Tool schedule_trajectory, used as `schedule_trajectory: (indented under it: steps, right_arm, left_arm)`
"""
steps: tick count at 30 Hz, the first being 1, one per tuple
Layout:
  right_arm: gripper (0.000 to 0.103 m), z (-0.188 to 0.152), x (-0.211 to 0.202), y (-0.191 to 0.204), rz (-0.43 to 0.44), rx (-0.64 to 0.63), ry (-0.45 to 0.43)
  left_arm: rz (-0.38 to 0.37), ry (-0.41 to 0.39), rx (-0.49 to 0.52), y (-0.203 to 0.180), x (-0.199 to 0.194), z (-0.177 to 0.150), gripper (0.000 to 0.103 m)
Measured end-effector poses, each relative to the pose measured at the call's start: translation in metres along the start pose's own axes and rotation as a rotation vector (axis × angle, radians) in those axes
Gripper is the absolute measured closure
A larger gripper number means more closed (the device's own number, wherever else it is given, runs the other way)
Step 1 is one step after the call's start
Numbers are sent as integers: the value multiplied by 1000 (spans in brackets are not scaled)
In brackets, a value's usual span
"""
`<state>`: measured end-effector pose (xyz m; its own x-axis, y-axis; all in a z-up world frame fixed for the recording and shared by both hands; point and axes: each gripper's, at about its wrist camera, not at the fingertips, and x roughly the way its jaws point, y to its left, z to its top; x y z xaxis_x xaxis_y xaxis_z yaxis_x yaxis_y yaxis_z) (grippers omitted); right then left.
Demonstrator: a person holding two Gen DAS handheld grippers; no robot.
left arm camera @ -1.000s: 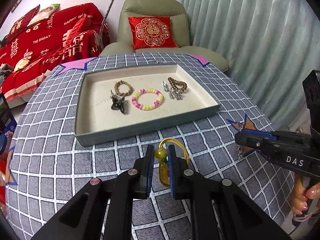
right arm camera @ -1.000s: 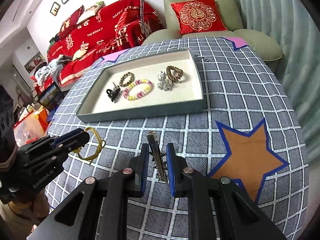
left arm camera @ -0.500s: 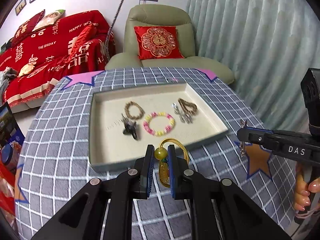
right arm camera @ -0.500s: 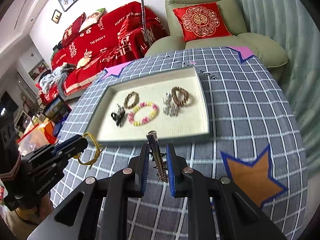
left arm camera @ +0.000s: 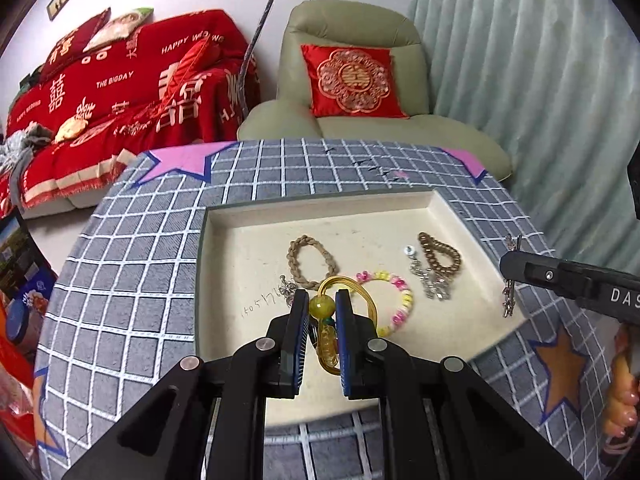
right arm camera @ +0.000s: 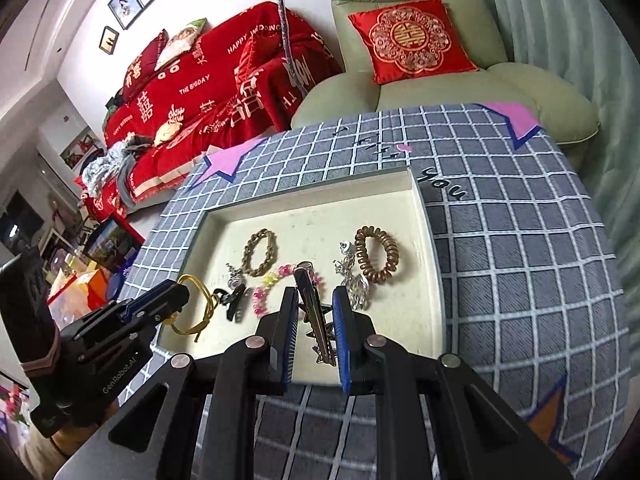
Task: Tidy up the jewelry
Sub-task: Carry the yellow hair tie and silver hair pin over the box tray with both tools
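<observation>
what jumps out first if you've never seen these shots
Two black tools over a cream tray: the left hand-held gripper pinches a yellow beaded cord, and the right hand-held gripper pinches a silver hair clip. Bracelets and hair ties lie in the tray; behind it is a red sofa throw.

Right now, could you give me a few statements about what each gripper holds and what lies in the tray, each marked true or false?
1. The left gripper is shut on a yellow cord bracelet with a round bead. True.
2. The right gripper is open and holds nothing. False: it is shut on a silver hair clip.
3. A pink and yellow bead bracelet lies in the tray. True.
4. The brown coiled hair tie lies on the checked tablecloth. False: it lies in the tray, beside a silver chain.
</observation>
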<state>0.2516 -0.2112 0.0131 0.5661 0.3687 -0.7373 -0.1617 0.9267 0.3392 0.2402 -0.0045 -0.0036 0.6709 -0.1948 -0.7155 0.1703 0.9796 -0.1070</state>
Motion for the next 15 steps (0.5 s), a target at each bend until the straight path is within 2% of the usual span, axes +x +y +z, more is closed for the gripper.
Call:
schedule_trajectory:
  steps: [8, 15]
  right_arm:
    - [84, -3, 45, -12, -13, 17, 73]
    - [84, -11, 66, -17, -29, 24, 114]
  left_arm:
    - [20, 47, 19, -4, 30, -4, 80]
    - [42, 73, 38, -7, 42, -8, 80]
